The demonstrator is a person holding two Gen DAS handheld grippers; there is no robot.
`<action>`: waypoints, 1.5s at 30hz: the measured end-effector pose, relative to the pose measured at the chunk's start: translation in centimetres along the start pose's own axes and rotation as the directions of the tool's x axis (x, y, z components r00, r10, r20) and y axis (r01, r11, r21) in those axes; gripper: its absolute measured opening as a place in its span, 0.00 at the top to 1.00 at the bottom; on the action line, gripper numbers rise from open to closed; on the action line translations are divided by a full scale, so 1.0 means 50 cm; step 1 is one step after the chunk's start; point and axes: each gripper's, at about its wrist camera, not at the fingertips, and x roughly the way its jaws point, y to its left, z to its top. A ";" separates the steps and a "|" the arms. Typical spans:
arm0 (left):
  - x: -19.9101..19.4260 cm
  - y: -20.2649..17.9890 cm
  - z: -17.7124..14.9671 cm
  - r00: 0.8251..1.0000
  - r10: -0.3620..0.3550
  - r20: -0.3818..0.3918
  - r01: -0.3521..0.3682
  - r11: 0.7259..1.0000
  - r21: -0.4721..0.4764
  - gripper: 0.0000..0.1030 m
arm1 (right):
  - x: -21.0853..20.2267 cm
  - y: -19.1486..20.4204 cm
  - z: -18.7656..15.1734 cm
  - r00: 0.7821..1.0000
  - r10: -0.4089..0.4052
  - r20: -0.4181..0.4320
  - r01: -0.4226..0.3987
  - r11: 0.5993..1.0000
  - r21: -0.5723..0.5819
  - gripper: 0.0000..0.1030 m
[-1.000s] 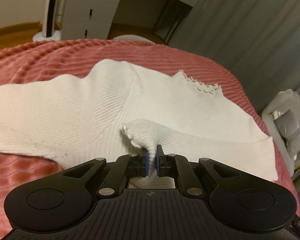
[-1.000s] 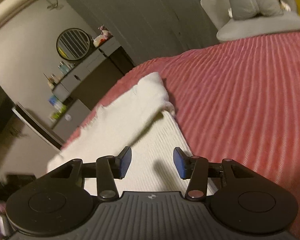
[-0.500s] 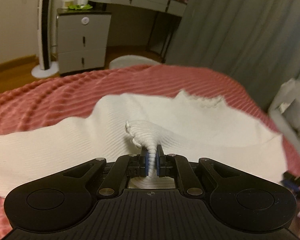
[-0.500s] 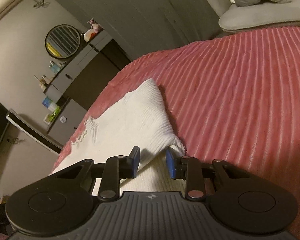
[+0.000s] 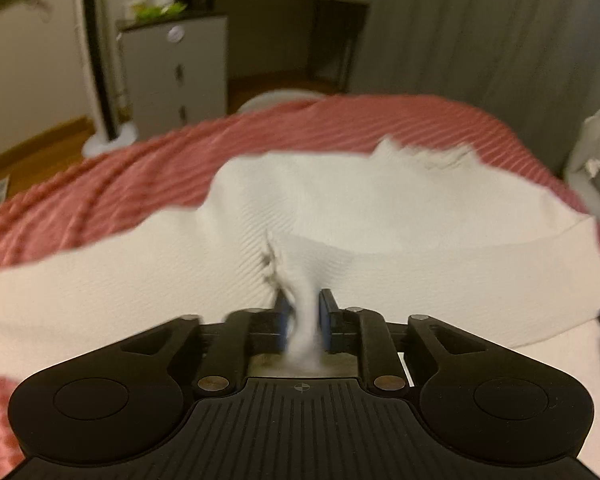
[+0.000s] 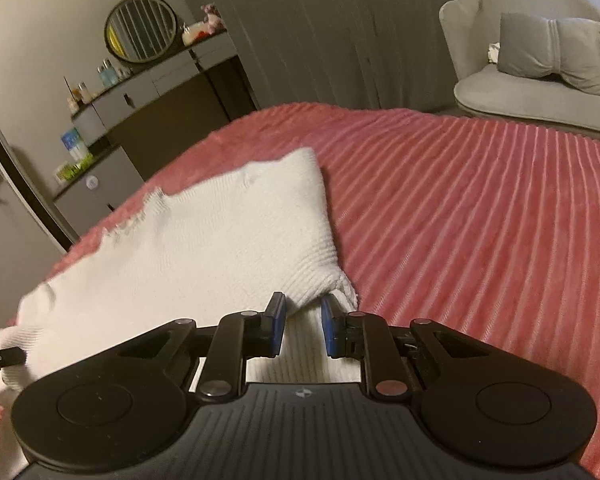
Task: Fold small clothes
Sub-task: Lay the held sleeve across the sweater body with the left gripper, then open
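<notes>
Blue-padded fingers of the left gripper (image 5: 305, 312) are pressed onto a drawn-up ridge of the white ribbed-knit garment (image 5: 380, 216), with only the bunched cloth between the pads; the pinched fabric rises from the flat layer below and runs back between the jaws towards the gripper body. This view is motion-blurred, so finer detail of the pinched edge cannot be made out.

Right gripper (image 6: 303, 320): jaws spread partway, with a clear gap between the blue pads. A ribbed corner of the garment (image 6: 220, 248) lies at the mouth of that gap, near both fingertips; whether either pad touches the cloth cannot be told. More white knit shows below, between the fingers.

Garment: spread across the pink ribbed bedspread (image 6: 480, 208), one part folded over another, with a scalloped trim (image 5: 428, 156) along its far edge.

Surroundings: a grey chest of drawers (image 5: 172, 72) and a desk stand beyond the bed in the left view. The right view shows a round mirror (image 6: 141, 28), a grey scallop-backed armchair (image 6: 512, 92) and its bow-shaped cushion (image 6: 552, 52).
</notes>
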 end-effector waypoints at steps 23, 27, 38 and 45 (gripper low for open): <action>-0.163 0.362 -0.080 0.977 0.204 0.055 -0.162 0.889 -0.429 0.45 | -0.014 0.305 -0.096 0.995 0.063 -0.074 -0.090 0.886 -0.455 0.68; -0.187 0.463 -0.105 0.959 0.283 0.017 -0.214 0.763 -0.610 0.44 | -0.023 0.316 -0.121 0.997 0.033 -0.074 -0.065 0.870 -0.490 0.67; -0.207 0.606 -0.165 0.938 0.330 0.108 -0.095 0.542 -0.835 0.50 | -0.146 0.260 -0.172 0.994 0.091 -0.066 -0.108 0.928 -0.358 0.64; -0.216 0.620 -0.164 0.924 0.364 0.118 -0.094 0.515 -0.852 0.89 | -0.170 0.247 -0.170 0.993 0.095 -0.064 -0.112 0.932 -0.346 0.63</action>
